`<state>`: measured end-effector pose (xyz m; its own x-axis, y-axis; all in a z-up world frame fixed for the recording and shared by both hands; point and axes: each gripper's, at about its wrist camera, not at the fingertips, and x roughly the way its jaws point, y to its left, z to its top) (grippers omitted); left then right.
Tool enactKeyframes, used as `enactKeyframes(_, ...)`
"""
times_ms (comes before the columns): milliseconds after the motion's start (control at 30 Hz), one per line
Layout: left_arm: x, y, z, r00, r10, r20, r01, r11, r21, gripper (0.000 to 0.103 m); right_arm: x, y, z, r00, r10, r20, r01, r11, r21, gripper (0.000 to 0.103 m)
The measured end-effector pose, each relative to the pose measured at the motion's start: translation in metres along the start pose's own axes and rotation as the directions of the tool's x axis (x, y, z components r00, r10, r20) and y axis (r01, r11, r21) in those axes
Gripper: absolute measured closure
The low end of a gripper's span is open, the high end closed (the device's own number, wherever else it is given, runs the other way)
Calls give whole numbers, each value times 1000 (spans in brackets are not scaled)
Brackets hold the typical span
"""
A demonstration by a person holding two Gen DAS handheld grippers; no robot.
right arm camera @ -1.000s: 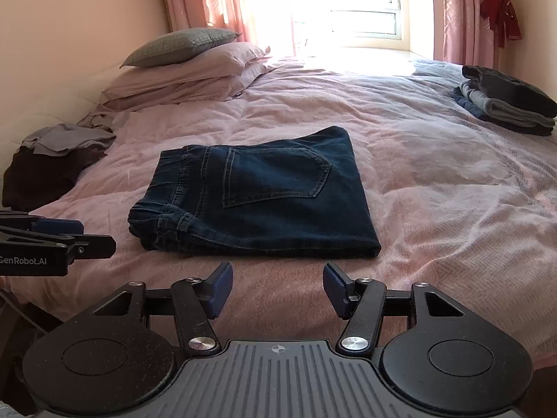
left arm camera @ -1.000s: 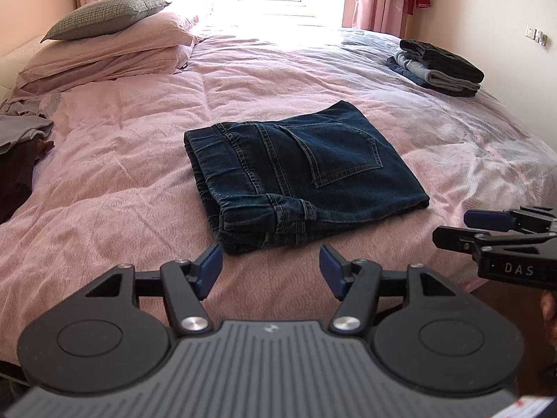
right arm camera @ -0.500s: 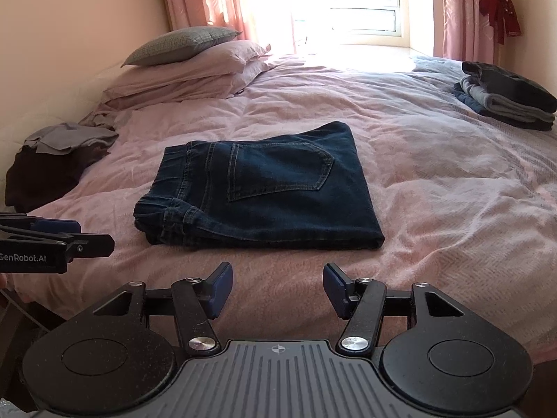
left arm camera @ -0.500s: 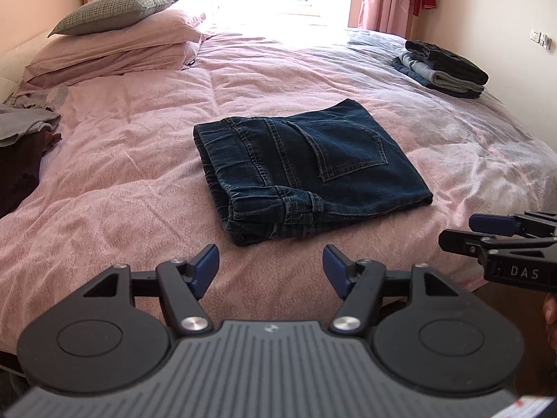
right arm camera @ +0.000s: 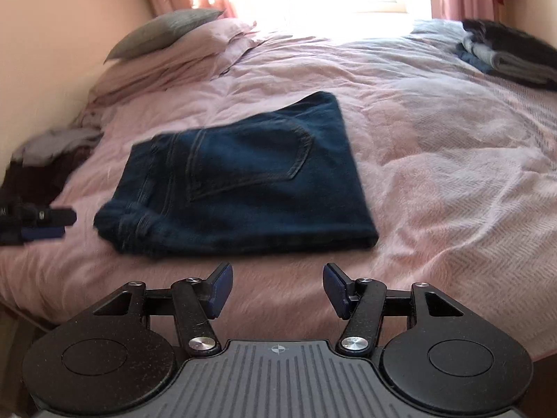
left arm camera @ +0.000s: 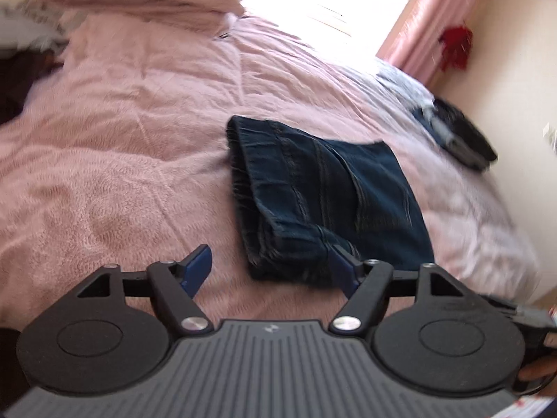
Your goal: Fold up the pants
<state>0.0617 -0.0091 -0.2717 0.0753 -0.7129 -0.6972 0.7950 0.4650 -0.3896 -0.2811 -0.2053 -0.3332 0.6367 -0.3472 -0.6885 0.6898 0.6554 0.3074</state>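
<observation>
Pink bed (right arm camera: 435, 181) held the folded jeans (right arm camera: 243, 177), so both claws (left (left arm camera: 269, 266), right (right arm camera: 276, 287)) stayed apart, likely ready to lift them.

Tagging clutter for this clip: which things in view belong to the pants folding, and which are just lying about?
Part of the job:
- folded jeans, flat on the pink bedspread
- left gripper, fingers open
- right gripper, fingers open

Lying about:
- stack of folded clothes at the far right
- pillows
- heap of dark and grey clothes at the left edge
- red item by the curtain
</observation>
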Motion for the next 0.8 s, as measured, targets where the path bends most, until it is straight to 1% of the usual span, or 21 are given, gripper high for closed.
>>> enactKeyframes(33,8,10,6,1000,-24,-9,23,998,-50,32,3,-11,7,1000,10,14,-10,999,42,48)
enactKeyframes(100,26,29,14,994,-104,-34,98,985,-140,32,11,-35,21,999,27,34,-31,991,133,45)
enactKeyframes(133,37,38,17,989,-142,-45,131,973,-191,32,15,-46,26,999,36,39,-42,984,175,42)
enactKeyframes(200,57,52,22,974,-219,-56,195,939,-282,31,27,-68,37,997,64,40,-73,964,257,39)
enactKeyframes(267,74,61,26,963,-265,-51,233,910,-342,31,40,-86,47,993,112,35,-117,943,313,37)
enactKeyframes(300,82,64,29,957,-287,-52,251,902,-353,31,48,-92,51,990,135,29,-137,935,328,36)
enactKeyframes(367,94,67,34,950,-308,-54,269,892,-363,31,63,-102,57,982,191,12,-183,922,341,36)
enactKeyframes(433,106,69,39,940,-335,-63,288,881,-374,32,78,-108,64,974,225,0,-211,913,348,36)
enactKeyframes(500,116,68,43,931,-357,-70,307,874,-377,33,91,-114,71,961,277,4,-261,899,352,36)
enactKeyframes(600,128,61,48,928,-361,-96,307,883,-354,33,112,-120,85,933,358,-25,-325,872,365,36)
enactKeyframes(667,134,57,49,927,-362,-100,308,886,-346,33,125,-122,93,910,414,-38,-375,856,357,36)
enactKeyframes(700,136,56,49,927,-361,-99,309,887,-343,34,131,-122,97,899,436,-48,-394,851,347,40)
enactKeyframes(733,137,55,48,928,-360,-97,309,888,-341,35,137,-121,99,886,460,-57,-416,844,339,47)
enactKeyframes(767,138,53,48,929,-357,-95,308,891,-334,37,145,-120,102,876,478,-68,-431,838,334,50)
enactKeyframes(800,139,51,47,931,-352,-93,307,896,-320,39,150,-119,104,870,487,-76,-439,836,330,52)
